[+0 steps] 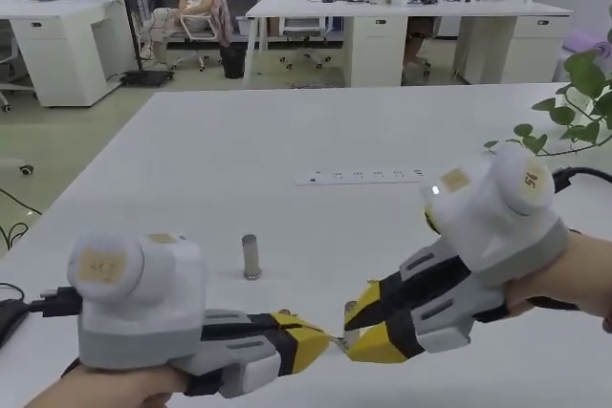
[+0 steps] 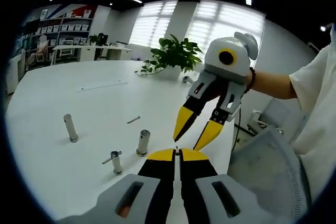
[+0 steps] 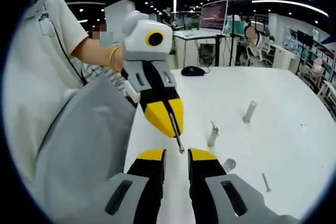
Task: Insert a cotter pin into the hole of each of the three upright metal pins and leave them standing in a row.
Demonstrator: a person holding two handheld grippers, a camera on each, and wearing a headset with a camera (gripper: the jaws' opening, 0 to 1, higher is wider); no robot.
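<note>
The left hand-held gripper is clamped on a cotter pin above the bench.
Beyond it stand three upright metal pins, the nearest already crossed by a pin, a loose cotter pin lying near; the right hand-held gripper, jaws apart, faces the held pin's tip.

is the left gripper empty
No, the left gripper is shut on a cotter pin that sticks out from its tips.
</note>
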